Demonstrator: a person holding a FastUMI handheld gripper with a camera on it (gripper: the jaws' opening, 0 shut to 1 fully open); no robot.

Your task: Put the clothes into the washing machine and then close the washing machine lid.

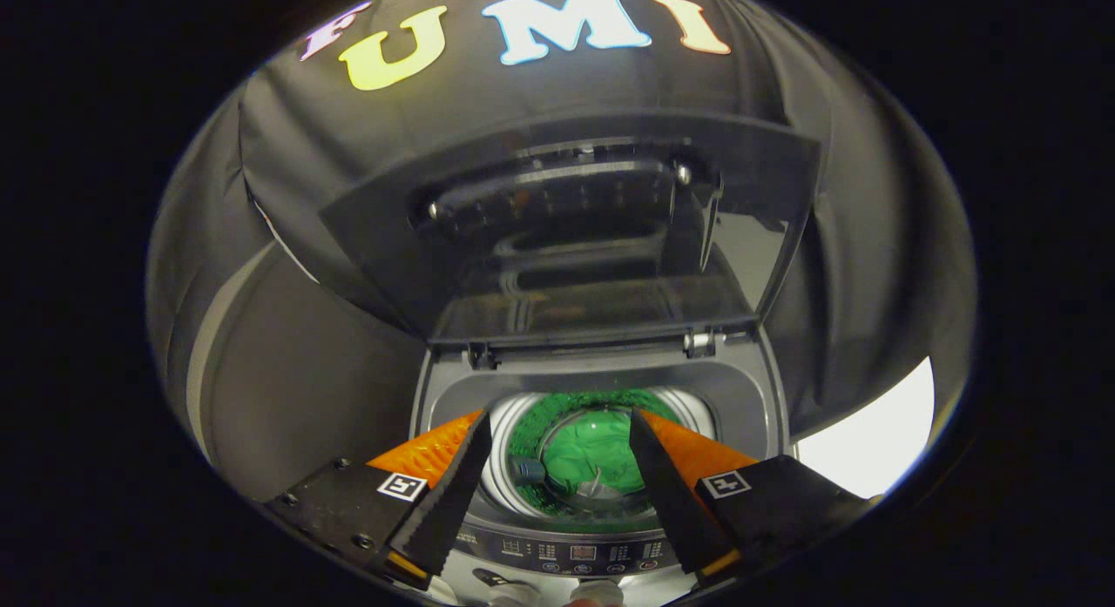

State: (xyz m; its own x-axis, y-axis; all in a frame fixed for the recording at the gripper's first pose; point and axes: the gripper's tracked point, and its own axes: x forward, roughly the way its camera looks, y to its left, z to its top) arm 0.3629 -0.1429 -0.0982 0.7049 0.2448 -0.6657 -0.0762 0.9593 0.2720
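Green clothes (591, 455) lie at the bottom of the washing machine (601, 389) drum, seen between the fingers. Hand-held gripper (557, 468): fingers spread wide, holding nothing, poised above the opening. Lid (575, 241): raised upright at 12 o'clock. Loading looks complete; next move calls for reaching up and swinging the lid down.

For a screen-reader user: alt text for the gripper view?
A green garment lies in the drum of a top-loading washing machine, whose lid stands raised. The open, empty gripper hovers above.
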